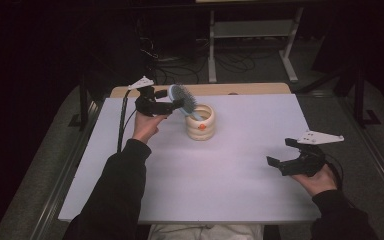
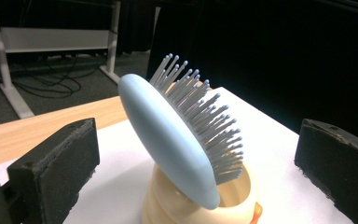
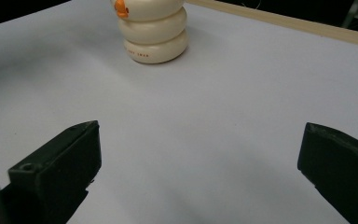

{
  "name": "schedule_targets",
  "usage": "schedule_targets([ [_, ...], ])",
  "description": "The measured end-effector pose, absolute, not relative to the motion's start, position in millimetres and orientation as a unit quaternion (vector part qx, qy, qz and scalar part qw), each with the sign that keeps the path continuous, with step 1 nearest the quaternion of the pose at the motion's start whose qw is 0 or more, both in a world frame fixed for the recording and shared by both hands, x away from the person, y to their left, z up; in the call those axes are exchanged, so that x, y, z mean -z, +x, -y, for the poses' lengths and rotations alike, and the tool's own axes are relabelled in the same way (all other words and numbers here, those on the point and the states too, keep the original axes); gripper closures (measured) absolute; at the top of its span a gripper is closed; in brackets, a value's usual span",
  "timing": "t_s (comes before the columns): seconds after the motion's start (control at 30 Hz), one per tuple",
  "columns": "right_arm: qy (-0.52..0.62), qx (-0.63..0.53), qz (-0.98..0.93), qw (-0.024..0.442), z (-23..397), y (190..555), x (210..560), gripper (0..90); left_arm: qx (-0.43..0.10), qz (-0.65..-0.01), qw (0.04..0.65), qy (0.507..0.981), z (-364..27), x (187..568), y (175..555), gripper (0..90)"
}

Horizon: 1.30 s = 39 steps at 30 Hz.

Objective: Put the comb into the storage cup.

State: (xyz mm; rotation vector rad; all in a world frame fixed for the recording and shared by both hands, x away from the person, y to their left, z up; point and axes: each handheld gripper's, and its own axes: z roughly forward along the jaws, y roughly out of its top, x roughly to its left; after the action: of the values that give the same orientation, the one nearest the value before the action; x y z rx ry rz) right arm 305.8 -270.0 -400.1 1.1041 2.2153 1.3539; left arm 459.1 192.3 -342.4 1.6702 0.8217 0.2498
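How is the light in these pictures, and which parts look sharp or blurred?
High view: the white table is lit, the room around it very dark. Left gripper view: the blue hairbrush in the cream holder is sharp, with the near black jaws slightly soft. Right gripper view: even light, no glare, a faint shadow at the table's left.

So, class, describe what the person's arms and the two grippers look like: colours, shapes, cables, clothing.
Both forearms wear dark long sleeves. The left gripper and the right gripper are black, each with two blocky, foam-padded jaws and a pale grey three-cornered plate on top. A dark cable trails from the left one.
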Motion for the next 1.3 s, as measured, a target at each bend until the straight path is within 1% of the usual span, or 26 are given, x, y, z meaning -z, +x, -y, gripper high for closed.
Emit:
schedule_targets([
  [0.4,0.385,-0.471,-0.777,0.161,269,306,400,0.0,-0.117,-0.356,0.588,0.717,-216,339,452,0.0],
  [0.73,0.384,-0.469,-0.779,0.16,269,307,401,0.0,-0.124,-0.35,0.578,0.726,-234,341,442,0.0],
  [1.3,0.383,-0.458,-0.787,0.154,266,308,404,0.0,-0.134,-0.354,0.587,0.716,-268,348,419,0.0],
])
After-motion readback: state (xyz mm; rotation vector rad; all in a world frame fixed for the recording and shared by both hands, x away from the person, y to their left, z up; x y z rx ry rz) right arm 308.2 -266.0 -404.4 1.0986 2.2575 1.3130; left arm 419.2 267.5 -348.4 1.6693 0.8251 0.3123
